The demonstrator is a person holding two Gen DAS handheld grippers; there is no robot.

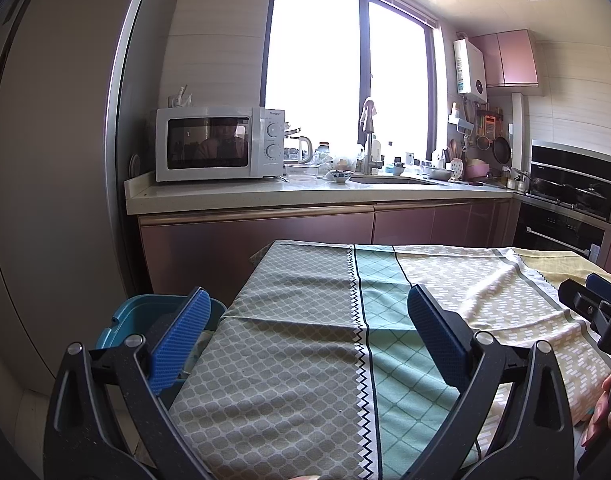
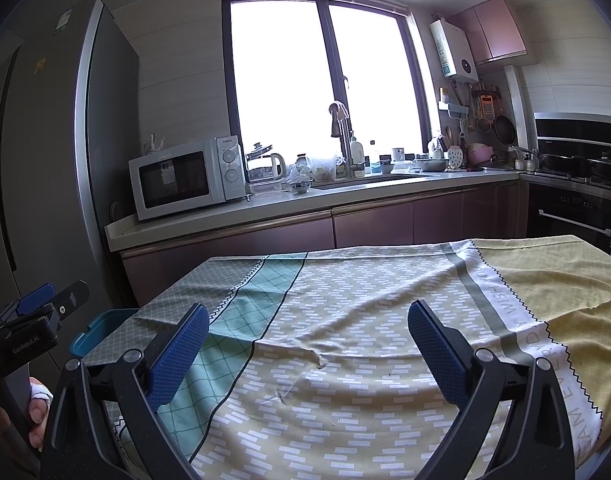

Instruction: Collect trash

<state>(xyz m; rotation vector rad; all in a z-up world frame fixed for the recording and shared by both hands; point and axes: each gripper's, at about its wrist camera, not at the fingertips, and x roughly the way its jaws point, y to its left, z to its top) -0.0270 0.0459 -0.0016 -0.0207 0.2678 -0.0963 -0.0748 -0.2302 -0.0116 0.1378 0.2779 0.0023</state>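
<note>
- Both claws stand wide and hold nothing: your left gripper (image 1: 305, 332) and your right gripper (image 2: 307, 344) hover over the tablecloth (image 2: 345, 320).
- No trash shows on the cloth; the teal bin (image 1: 145, 316) sits low beside the table's left edge.
- Risk, I judge: the soft, wrinkled cloth may catch a ribbed blue pad (image 2: 437, 356) and slide.
- The bin looks like hard, smooth plastic, with a rounded rim.

"GenRobot.AI" marks the left gripper (image 2: 29, 344); the tablecloth (image 2: 517, 320) reads "WISH YOU" and "EVERYDAY"; microwave (image 1: 219, 144) brand illegible.
</note>
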